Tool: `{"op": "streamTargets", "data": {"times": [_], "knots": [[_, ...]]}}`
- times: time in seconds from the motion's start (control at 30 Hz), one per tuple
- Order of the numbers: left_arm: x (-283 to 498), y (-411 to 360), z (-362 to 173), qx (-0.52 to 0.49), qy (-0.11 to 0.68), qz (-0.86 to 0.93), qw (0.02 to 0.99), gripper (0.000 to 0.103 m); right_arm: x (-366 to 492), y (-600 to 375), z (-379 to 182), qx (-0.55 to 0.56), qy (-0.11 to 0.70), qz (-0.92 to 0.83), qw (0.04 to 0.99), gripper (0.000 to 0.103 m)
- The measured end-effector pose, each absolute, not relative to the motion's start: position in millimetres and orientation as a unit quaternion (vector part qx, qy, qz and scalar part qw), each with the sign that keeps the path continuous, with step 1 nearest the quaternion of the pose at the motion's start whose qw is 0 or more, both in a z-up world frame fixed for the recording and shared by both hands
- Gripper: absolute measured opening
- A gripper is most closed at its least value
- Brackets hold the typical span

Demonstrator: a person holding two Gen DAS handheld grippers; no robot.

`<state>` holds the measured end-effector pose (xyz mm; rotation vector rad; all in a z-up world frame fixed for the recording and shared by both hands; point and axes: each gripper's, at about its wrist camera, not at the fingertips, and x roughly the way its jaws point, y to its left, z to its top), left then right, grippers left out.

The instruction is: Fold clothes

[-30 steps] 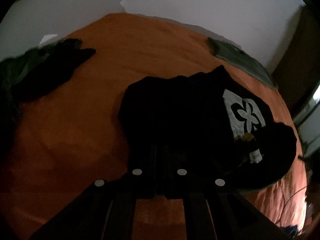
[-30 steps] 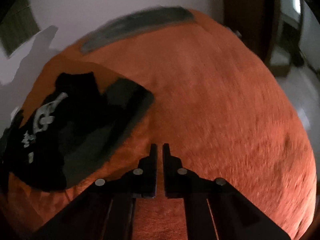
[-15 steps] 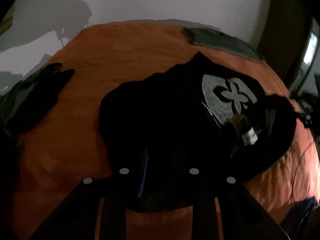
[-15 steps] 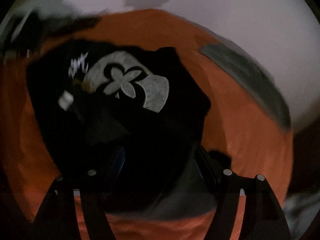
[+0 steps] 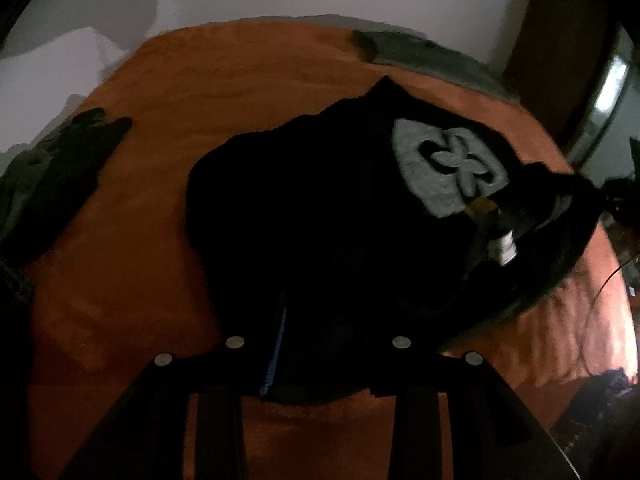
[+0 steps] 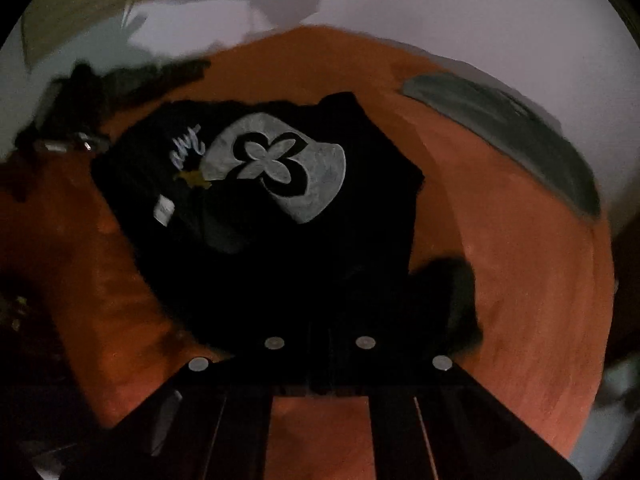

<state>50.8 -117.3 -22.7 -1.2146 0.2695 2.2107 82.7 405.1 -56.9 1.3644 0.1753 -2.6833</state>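
Note:
A black shirt [image 5: 340, 220] with a grey flower print [image 5: 448, 164] lies crumpled on the orange bed cover [image 5: 160, 200]. My left gripper [image 5: 318, 320] stands open, with its fingers spread wide over the shirt's near edge. In the right wrist view the same shirt [image 6: 300, 272] shows its print [image 6: 280, 160] and a white label [image 6: 163, 210]. My right gripper [image 6: 320, 320] is shut at the shirt's near hem, and its dark fingertips merge with the black cloth.
A dark green garment [image 5: 52, 168] lies at the bed's left edge. A grey cloth [image 5: 432, 56] sits at the far edge by the white wall. A dark door and a bright gap [image 5: 608, 88] are on the right.
My left gripper went from shut to open over the shirt's edge. My right gripper swung from bare cover to the shirt, opened, then shut on its hem.

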Motion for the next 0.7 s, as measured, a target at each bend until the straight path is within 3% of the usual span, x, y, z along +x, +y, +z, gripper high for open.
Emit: {"op": "streamTargets", "data": {"times": [0.27,0.6,0.7], "knots": [[85,-89,-31,-0.436,0.211,0.788,0.380,0.037,133,427,-87,0.485,-0.024,-0.874,0.024,0.005],[102,-68,-37,-0.378,0.334,0.747,0.432,0.038,124,435,-84,0.474,-0.052,-0.879,0.020,0.006],[109,-53,-39,-0.338,0.404,0.710,0.467,0.038,122,436,-85,0.476,-0.056,-0.877,0.020,0.006]]}}
